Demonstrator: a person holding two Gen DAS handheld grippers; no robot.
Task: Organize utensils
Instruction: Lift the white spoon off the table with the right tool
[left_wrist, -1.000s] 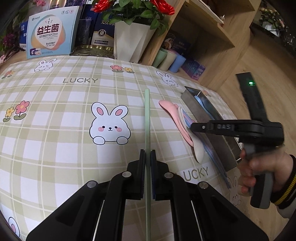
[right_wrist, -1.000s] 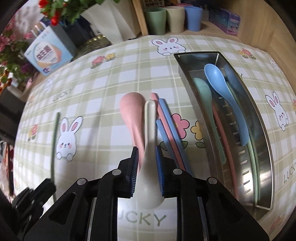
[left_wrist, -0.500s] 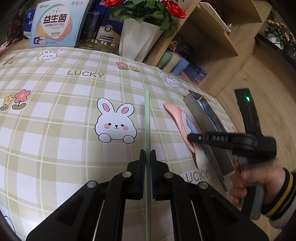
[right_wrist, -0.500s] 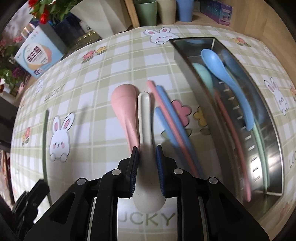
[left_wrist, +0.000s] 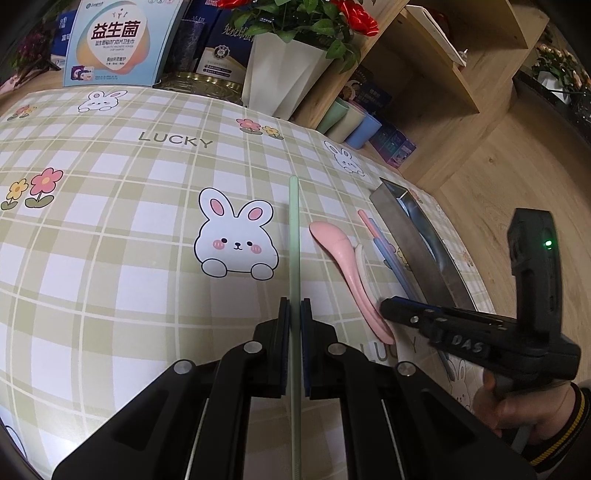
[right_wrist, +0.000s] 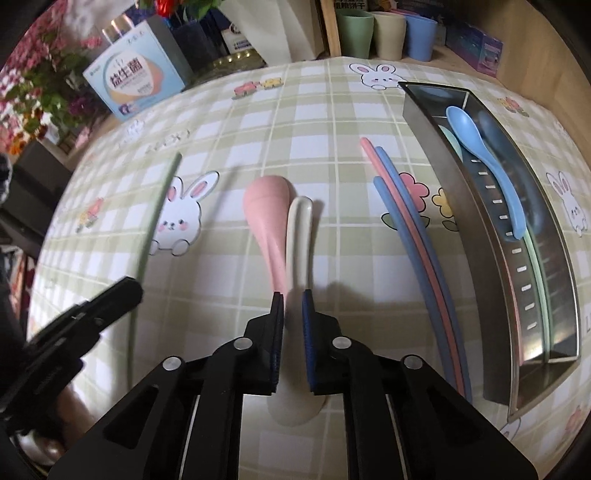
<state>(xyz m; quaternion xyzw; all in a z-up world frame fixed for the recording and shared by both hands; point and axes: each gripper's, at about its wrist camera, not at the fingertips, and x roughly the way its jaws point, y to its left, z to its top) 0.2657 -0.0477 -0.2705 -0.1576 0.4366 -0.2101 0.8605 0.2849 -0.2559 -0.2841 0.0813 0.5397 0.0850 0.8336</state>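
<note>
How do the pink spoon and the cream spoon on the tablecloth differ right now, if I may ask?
The pink spoon lies free; the cream spoon sits between the right gripper's closed jaws. The pink spoon's bowl points away from the camera, the cream spoon's bowl toward it. Both lie side by side, touching, on the tablecloth.

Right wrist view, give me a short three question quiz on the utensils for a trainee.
1. True or false: the blue spoon lies inside the metal tray.
2. Which utensil sits between the right gripper pads? A) pink spoon B) white spoon C) pink chopstick
3. What colour is the chopstick clamped in the left gripper?

Key
1. True.
2. B. The jaws have just been closing on its handle; the pink spoon lies beside it, just outside the left pad.
3. Green.
</note>
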